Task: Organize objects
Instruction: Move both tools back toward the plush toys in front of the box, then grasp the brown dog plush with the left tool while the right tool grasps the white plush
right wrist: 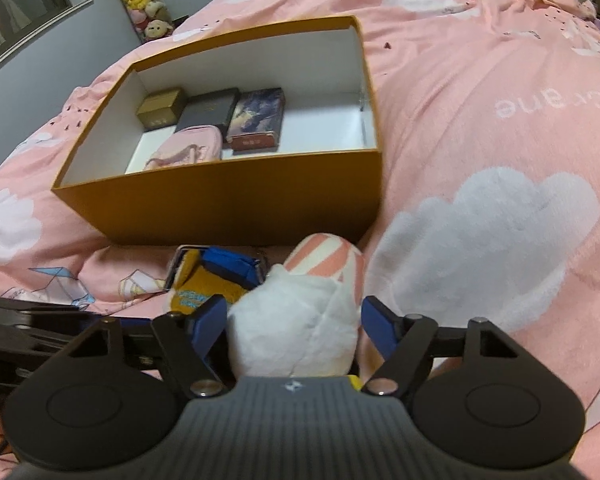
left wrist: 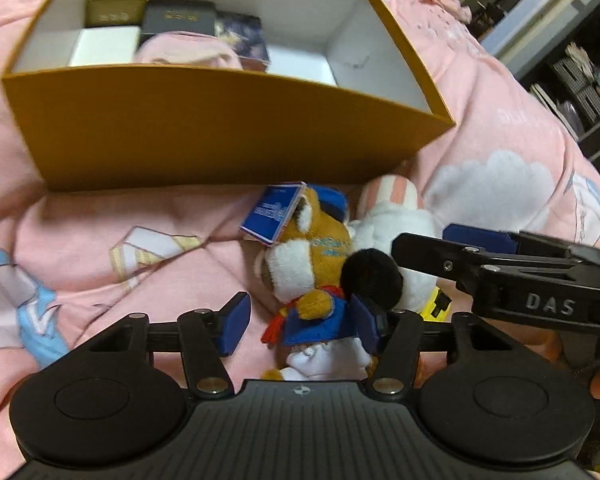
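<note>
"DAS"-marked right gripper (right wrist: 294, 320) spread around white plush (right wrist: 296, 332); left gripper (left wrist: 300, 320) spread around chipmunk plush (left wrist: 308, 280); pink duvet (right wrist: 480, 120), orange box (right wrist: 228, 204).

I count one orange box (right wrist: 228, 204) ahead of my jaws, and four things inside it: one gold case (right wrist: 160, 110), one dark grey case (right wrist: 210, 114), one purple printed box (right wrist: 256, 120) and one pink pouch (right wrist: 190, 148). Nearer, I count two plush toys: one brown plush in blue clothes (left wrist: 312, 264) between my left jaws, carrying one blue tag (left wrist: 274, 212), and one white plush with pink stripes (right wrist: 300, 320) between my right jaws. One pink quilt (right wrist: 480, 120) lies under everything.
</note>
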`<action>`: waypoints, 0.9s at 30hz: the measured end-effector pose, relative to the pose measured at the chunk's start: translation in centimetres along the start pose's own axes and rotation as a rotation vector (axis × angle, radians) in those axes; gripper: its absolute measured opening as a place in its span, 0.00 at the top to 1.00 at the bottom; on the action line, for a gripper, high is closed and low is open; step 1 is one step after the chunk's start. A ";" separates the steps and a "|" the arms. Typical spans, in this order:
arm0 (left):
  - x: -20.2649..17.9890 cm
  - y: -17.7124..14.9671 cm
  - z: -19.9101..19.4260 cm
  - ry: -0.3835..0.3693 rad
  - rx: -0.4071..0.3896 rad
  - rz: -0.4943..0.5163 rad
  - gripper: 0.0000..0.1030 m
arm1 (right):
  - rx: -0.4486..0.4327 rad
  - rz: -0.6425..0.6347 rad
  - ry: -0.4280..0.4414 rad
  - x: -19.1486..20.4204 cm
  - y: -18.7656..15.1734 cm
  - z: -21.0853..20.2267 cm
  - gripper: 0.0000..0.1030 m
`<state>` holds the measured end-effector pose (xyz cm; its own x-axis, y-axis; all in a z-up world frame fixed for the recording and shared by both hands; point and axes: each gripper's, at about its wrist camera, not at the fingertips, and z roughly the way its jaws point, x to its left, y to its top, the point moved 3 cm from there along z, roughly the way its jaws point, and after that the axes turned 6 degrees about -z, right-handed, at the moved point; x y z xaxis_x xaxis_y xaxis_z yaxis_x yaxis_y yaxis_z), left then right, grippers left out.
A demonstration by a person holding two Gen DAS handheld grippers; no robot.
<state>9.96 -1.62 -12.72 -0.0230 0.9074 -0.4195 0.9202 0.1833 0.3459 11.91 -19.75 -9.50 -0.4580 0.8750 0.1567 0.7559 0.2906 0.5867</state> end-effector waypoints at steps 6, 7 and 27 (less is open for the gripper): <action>-0.7 0.0 0.7 0.001 0.006 0.042 0.60 | -0.011 -0.046 -0.011 0.8 0.3 -0.3 0.29; -0.7 -0.1 0.5 0.000 0.000 0.040 0.62 | -0.012 -0.050 -0.010 0.8 0.4 -0.3 0.30; 3.3 0.3 -4.3 0.123 -0.158 -0.100 0.76 | 0.066 -0.521 -0.149 8.5 -0.7 3.4 0.19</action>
<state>8.47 3.07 -10.46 -0.1676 0.9194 -0.3560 0.8383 0.3229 0.4394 9.10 -11.23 -11.22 -0.7124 0.6524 -0.2586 0.4763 0.7201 0.5046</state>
